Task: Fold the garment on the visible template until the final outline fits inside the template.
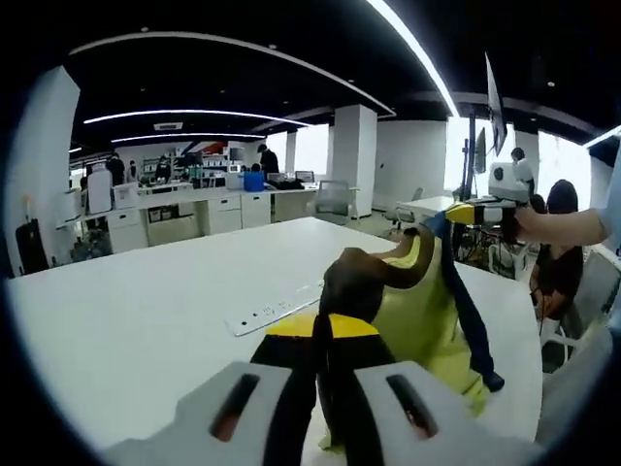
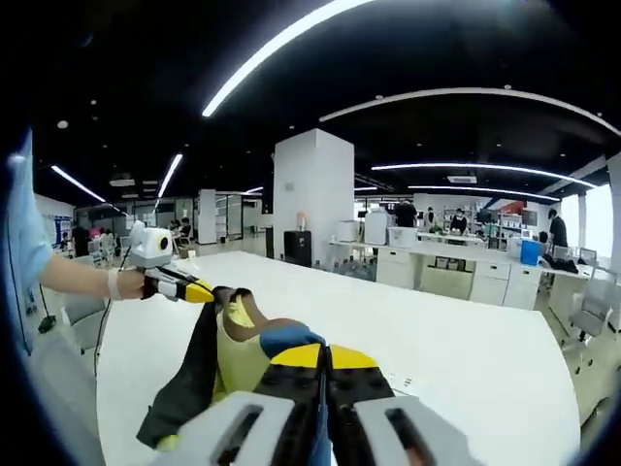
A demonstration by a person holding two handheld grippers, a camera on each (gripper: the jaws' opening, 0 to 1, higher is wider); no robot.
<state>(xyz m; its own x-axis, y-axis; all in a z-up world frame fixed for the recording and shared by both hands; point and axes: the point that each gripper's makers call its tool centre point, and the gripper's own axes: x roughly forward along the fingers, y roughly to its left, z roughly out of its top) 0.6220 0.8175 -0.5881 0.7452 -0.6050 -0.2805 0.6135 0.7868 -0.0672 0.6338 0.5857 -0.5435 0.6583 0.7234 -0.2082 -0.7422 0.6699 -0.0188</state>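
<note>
Hanging above the white table (image 1: pixel 146 311), the yellow-green garment (image 1: pixel 412 311) with dark trim is stretched between 2 grippers: the left gripper (image 1: pixel 325 364) is clamped on 1 edge, the right gripper (image 2: pixel 325 374) pinched tight on another, near a white ruler strip (image 1: pixel 277 309).

Grey tongs (image 1: pixel 323 335) with yellow-black tips; light-blue sleeve (image 2: pixel 24 243).

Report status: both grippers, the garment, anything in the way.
Left gripper and right gripper: jaws shut on garment. Garment lifted off white table, stretched between them. Power strip lies on table beside it.
</note>
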